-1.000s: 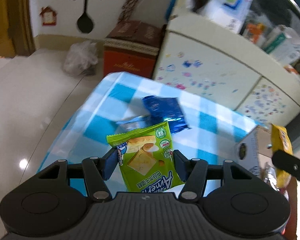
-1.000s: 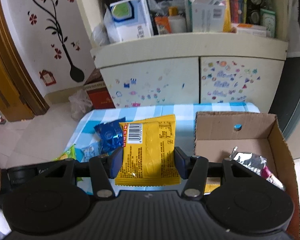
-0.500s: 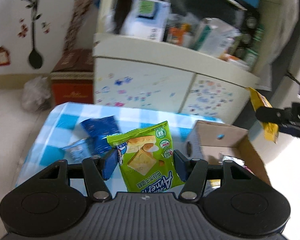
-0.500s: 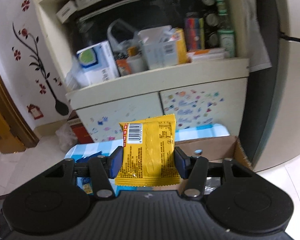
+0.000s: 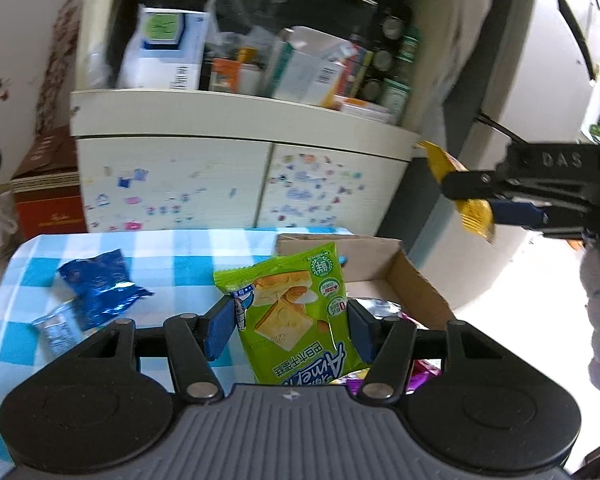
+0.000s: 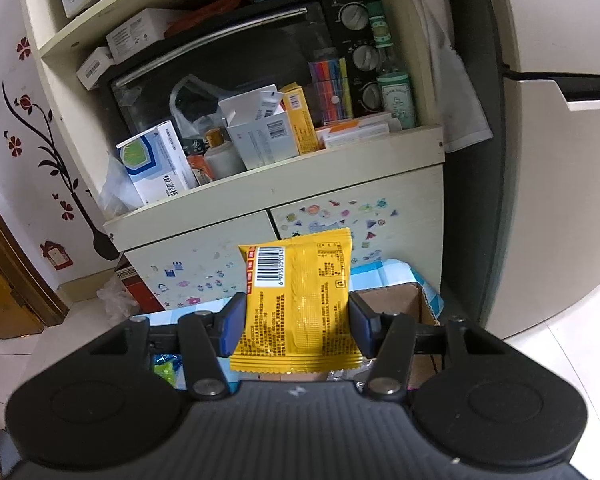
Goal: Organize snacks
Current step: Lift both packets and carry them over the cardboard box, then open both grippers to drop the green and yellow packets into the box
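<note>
My left gripper (image 5: 290,330) is shut on a green snack packet (image 5: 296,312), held above the near left corner of a cardboard box (image 5: 416,284). Silver and purple wrappers (image 5: 380,308) lie inside the box. My right gripper (image 6: 298,326) is shut on a yellow snack packet (image 6: 300,304) with a barcode, held high over the box (image 6: 396,300). In the left wrist view the right gripper (image 5: 472,200) shows at the right edge with the yellow packet (image 5: 456,188). A blue packet (image 5: 100,288) and a clear wrapper (image 5: 58,330) lie on the checked tablecloth (image 5: 188,268).
A cream cabinet (image 6: 284,208) with stickers stands behind the table, its shelf crowded with boxes and bottles before a black oven (image 6: 260,52). A white fridge (image 6: 560,160) is on the right. A red box (image 5: 48,196) and plastic bag sit on the floor at left.
Both grippers have lifted and swung right with their packets. The left one now looks at the cabinet and box instead of the table's far left corner. The right one now sits higher over the box.
</note>
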Demonstrator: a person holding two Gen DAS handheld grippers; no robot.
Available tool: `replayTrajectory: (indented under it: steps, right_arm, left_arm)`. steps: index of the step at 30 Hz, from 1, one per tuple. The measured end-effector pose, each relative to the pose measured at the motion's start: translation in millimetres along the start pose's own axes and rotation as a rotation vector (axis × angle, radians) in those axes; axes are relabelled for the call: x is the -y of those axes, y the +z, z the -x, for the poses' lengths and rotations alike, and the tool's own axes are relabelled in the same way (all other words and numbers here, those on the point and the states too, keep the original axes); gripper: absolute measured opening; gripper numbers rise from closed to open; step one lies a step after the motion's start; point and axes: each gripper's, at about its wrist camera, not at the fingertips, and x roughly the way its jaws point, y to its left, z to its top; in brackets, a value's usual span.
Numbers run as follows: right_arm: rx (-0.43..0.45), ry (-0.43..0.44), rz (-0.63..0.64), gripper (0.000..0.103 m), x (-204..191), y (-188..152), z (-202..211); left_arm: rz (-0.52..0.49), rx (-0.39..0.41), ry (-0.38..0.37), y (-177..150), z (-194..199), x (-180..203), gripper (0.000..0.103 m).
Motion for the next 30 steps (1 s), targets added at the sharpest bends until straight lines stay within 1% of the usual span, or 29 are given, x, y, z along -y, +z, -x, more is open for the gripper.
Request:
replayTrajectory:
  steps: [5, 12, 17, 22, 30]
  right_arm:
    - [-0.015, -0.005, -0.01, 0.054, 4, -1, 0]
    - [-0.049, -0.025, -0.043, 0.054, 14, -4, -5]
    - [-0.063, -0.043, -0.059, 0.054, 20, -5, -9]
    - [-0.072, -0.047, -0.06, 0.054, 22, -6, -12]
    - [-0.1, -0.07, -0.085, 0.054, 27, -8, -22]
  left_arm:
    - [-0.036, -0.006, -0.028, -3, -11, 14, 0.065]
    - [-0.055, -0.001, -0.082, -2, -23, 29, 0.065]
    - [-0.063, -0.012, -0.109, -3, -33, 39, 0.065]
    - [-0.072, -0.025, -0.12, -4, -43, 45, 0.065]
    - [-0.093, -0.066, -0.113, -7, -57, 52, 0.065]
